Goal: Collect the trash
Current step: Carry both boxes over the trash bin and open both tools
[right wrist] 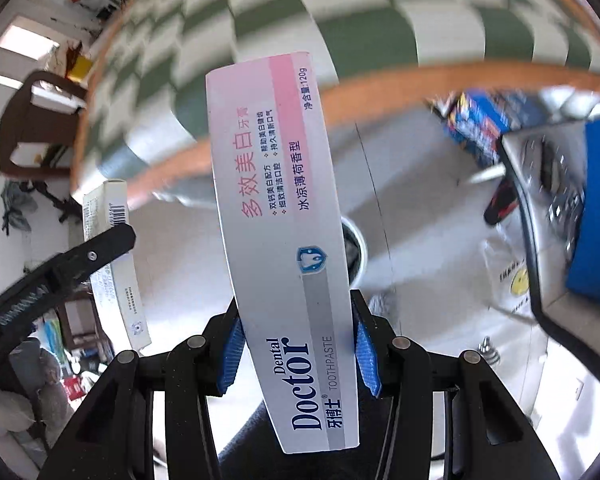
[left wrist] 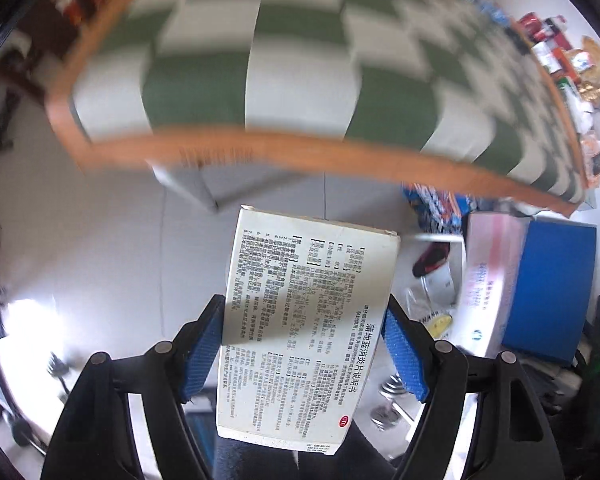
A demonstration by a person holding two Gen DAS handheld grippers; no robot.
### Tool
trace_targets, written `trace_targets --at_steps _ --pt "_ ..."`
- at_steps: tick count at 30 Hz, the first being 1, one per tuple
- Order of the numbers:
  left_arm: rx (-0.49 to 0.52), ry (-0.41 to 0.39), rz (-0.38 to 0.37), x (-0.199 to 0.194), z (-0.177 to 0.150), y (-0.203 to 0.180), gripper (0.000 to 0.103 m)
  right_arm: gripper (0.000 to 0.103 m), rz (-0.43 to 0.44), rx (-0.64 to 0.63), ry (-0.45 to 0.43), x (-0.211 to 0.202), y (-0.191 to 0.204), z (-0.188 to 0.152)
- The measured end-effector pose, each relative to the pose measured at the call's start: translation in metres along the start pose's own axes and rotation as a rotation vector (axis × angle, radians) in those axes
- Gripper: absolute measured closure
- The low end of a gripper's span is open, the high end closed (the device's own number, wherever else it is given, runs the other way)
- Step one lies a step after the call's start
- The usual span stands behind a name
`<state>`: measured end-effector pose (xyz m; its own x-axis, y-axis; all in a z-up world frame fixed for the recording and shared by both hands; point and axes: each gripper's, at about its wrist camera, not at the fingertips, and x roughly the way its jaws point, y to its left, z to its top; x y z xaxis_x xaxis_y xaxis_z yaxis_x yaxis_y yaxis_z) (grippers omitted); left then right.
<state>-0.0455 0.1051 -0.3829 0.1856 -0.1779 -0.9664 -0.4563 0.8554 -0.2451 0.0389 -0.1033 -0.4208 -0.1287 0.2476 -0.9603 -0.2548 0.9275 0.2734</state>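
Observation:
My left gripper (left wrist: 304,308) is shut on a white medicine box (left wrist: 300,280) printed with black text; its blue pads (left wrist: 204,344) press both long sides. The right gripper (right wrist: 298,324) is shut on a pink and white toothpaste box (right wrist: 276,200) marked "Dental Doctor". Both point steeply down at the light floor beside a table. The toothpaste box (left wrist: 488,276) also shows at the right of the left wrist view. At the left of the right wrist view are the medicine box (right wrist: 114,248) and a black left finger (right wrist: 80,256).
A table with a green and white checked cloth (left wrist: 260,80) and an orange wooden rim (left wrist: 300,152) lies ahead. On the floor are a blue packet (right wrist: 480,120), a red and black item (right wrist: 500,204), a clear bag (right wrist: 512,276), a blue panel (left wrist: 552,288) and a dumbbell (left wrist: 396,396). A brown chair (right wrist: 32,128) stands at left.

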Motion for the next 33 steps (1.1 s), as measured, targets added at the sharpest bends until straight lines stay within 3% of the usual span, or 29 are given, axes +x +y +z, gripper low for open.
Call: trace_targets --at_steps 4,10,15,17,19,23,24,25,27,33 --pt "-0.068 0.071 -0.022 0.071 -0.008 0.016 0.029 0.053 0.012 0.017 0.086 0.068 -0.028 -0.017" --pt "-0.171 0.168 -0.070 0.200 -0.004 0.047 0.029 0.053 0.094 0.099 0.232 0.208 -0.072 -0.027" --pt "-0.136 0.214 -0.023 0.278 -0.003 0.061 0.028 0.053 0.118 0.126 0.304 0.315 -0.090 -0.025" --pt "-0.129 0.220 -0.015 0.292 -0.004 0.070 0.024 0.053 0.113 0.115 0.322 0.351 -0.095 -0.020" --pt "-0.127 0.215 0.002 0.304 -0.005 0.077 0.002 0.053 0.107 0.102 0.337 0.383 -0.096 -0.019" --pt "-0.118 0.217 0.051 0.317 -0.007 0.092 0.000 0.051 0.064 0.065 0.368 0.433 -0.094 -0.016" --pt "-0.114 0.210 0.063 0.315 -0.008 0.095 0.000 0.042 0.051 0.055 0.368 0.440 -0.095 -0.014" --pt "-0.106 0.197 0.080 0.314 -0.009 0.098 0.000 0.019 0.038 0.048 0.367 0.445 -0.096 -0.013" --pt "-0.078 0.158 0.148 0.307 -0.012 0.102 0.000 0.001 0.003 0.037 0.351 0.447 -0.092 -0.014" --pt "-0.034 0.135 0.209 0.296 -0.019 0.107 0.000 0.000 -0.099 0.001 0.298 0.436 -0.078 -0.015"
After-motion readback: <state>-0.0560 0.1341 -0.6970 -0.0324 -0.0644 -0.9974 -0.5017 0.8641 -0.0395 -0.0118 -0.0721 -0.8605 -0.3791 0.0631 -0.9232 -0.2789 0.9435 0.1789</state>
